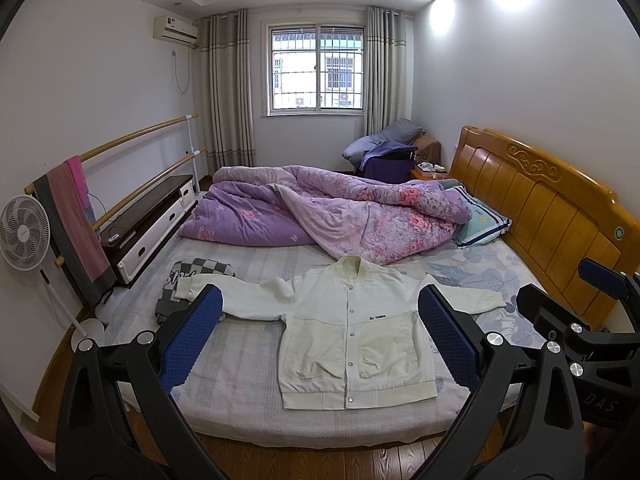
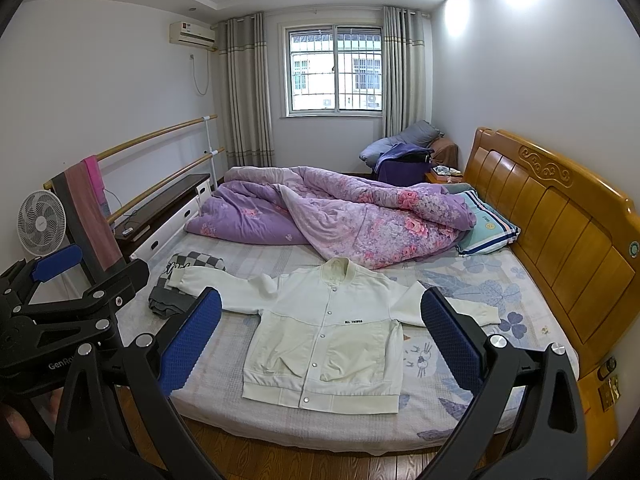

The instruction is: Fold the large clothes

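White jacket (image 1: 352,332) flat on bed (image 1: 240,396)

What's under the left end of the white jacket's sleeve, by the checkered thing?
The jacket sleeve cuff lies over a checkered cloth on a grey garment. What they cover is hidden.

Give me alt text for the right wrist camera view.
A white snap-front jacket lies flat, sleeves spread, on a bed, framed by the open right claw held above the floor. A purple floral quilt is heaped behind it.
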Available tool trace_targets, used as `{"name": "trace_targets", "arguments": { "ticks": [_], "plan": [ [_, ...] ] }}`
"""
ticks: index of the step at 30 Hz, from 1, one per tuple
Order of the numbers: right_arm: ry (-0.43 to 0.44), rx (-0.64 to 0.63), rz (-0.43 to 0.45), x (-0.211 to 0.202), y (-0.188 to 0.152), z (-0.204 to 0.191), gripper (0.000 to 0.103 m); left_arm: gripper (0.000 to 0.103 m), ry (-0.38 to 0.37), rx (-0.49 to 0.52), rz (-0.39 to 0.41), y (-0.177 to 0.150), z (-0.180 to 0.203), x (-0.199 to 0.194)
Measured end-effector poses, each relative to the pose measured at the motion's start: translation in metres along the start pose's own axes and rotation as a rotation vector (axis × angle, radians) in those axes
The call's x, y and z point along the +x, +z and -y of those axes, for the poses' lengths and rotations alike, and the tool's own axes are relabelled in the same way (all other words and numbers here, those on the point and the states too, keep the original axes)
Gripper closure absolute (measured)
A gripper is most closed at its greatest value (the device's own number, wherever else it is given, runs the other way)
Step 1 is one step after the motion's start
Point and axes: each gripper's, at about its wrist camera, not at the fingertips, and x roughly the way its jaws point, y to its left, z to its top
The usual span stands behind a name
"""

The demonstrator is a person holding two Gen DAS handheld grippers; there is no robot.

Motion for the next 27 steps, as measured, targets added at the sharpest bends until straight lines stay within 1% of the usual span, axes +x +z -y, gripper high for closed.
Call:
{"name": "trace_targets", "arguments": {
  "ticks": [27],
  "plan": [
    [0.003,0.008,-0.014,0.0084,-0.0017,-0.0019,0.007,0.005,-0.001,0.0,-0.003,-0.0011,-0.0001,0.0011]
  ]
}}
